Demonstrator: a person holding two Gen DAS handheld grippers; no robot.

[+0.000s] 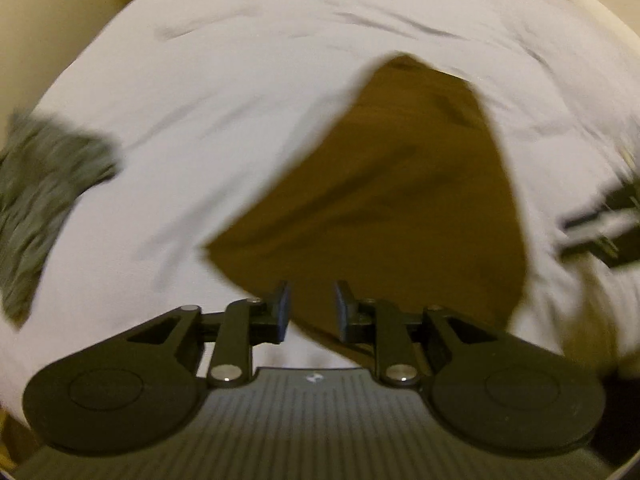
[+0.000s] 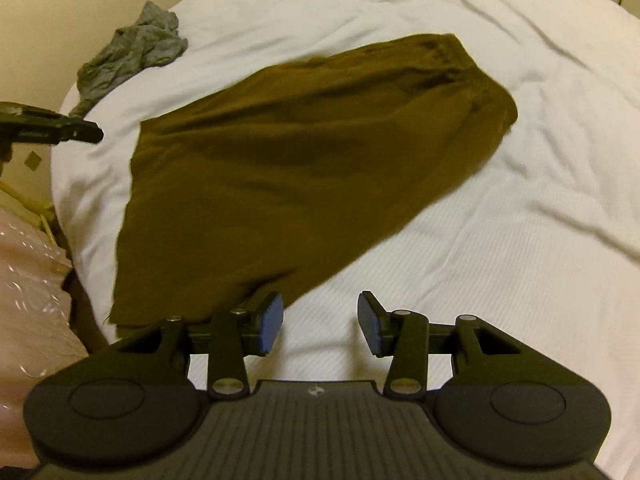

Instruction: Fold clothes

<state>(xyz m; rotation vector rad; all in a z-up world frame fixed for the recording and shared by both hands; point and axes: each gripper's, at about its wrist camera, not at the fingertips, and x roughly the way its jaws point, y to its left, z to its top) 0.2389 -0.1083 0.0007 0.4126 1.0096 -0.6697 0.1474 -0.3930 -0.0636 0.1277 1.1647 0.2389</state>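
This is a bedroom in a home. A bed with a rumpled white ribbed cover (image 2: 500,248) fills nearly all of both views. Clothes lie on it: an olive-brown garment (image 2: 304,168) spread across the middle and a crumpled grey one (image 2: 132,54) at the far left edge. Plain cream walls (image 2: 52,32) rise behind the bed, and a shiny pink plastic bag (image 2: 28,280) sits beside it at near left.

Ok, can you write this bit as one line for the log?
step: folding | brown garment: flat on white bed | grey cloth: crumpled at bed's edge | left gripper: open, empty | right gripper: open, empty
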